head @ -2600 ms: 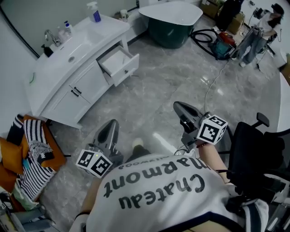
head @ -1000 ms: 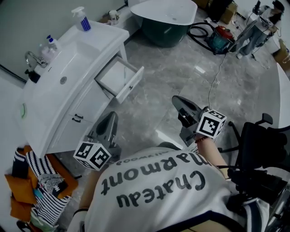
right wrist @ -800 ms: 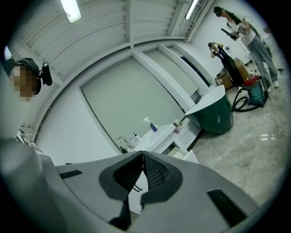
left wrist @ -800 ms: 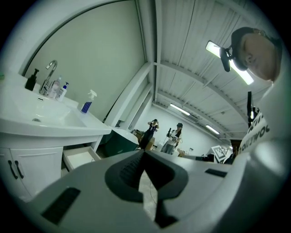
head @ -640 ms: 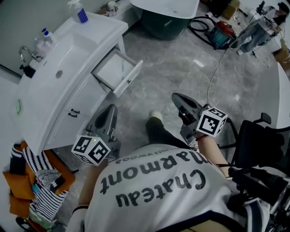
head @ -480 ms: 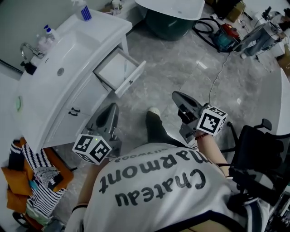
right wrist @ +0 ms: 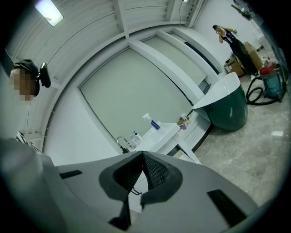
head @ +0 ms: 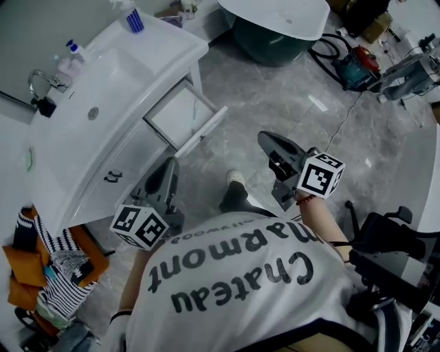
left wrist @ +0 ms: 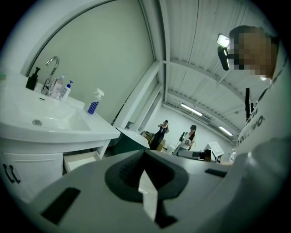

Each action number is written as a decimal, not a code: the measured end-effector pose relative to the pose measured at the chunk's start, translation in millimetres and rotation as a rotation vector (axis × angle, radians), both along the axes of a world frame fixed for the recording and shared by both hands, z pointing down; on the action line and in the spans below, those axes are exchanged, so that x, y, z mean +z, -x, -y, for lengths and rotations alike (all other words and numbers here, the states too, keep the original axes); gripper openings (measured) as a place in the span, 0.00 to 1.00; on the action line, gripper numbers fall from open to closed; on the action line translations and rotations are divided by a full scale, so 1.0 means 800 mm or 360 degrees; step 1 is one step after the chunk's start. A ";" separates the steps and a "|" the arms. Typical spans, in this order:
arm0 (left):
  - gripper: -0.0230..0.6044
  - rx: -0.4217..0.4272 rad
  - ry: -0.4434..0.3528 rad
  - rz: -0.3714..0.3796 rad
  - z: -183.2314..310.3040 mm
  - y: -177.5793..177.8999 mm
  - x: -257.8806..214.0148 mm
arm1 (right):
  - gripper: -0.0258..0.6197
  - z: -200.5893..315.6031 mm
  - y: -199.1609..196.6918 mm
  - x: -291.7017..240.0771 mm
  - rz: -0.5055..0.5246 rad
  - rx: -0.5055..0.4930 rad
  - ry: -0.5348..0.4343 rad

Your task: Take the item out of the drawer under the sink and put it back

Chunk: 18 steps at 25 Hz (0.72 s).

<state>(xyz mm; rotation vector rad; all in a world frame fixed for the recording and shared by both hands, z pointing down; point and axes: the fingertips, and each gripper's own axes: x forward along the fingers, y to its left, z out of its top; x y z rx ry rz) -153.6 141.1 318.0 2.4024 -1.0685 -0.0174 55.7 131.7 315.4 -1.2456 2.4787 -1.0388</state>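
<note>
Claws: 2 | left claw point(head: 168, 167), right claw point(head: 265, 138) closed, empty | drawer point(head: 205, 135): 1, open

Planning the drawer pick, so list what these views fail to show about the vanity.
Drawer contents: head view, interior washed-out white and too small; no item discernible.
Same drawer, left gripper view: only a sliver shows; the left gripper covers the rest.
Spray bottle: top cut off by the head view's upper edge.
Cabinet doors: right gripper view, mostly behind the right gripper.

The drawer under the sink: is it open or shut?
Open: the drawer juts out from the white cabinet, its pale inside showing from above.
</note>
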 end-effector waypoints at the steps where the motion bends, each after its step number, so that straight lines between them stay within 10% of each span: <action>1: 0.05 -0.0009 0.0001 -0.0006 0.009 -0.005 0.000 | 0.06 0.012 -0.005 -0.001 0.0002 -0.0010 0.0001; 18: 0.05 -0.0246 0.0173 -0.0003 0.134 -0.067 0.048 | 0.06 0.162 -0.060 0.033 -0.0004 -0.0207 0.0110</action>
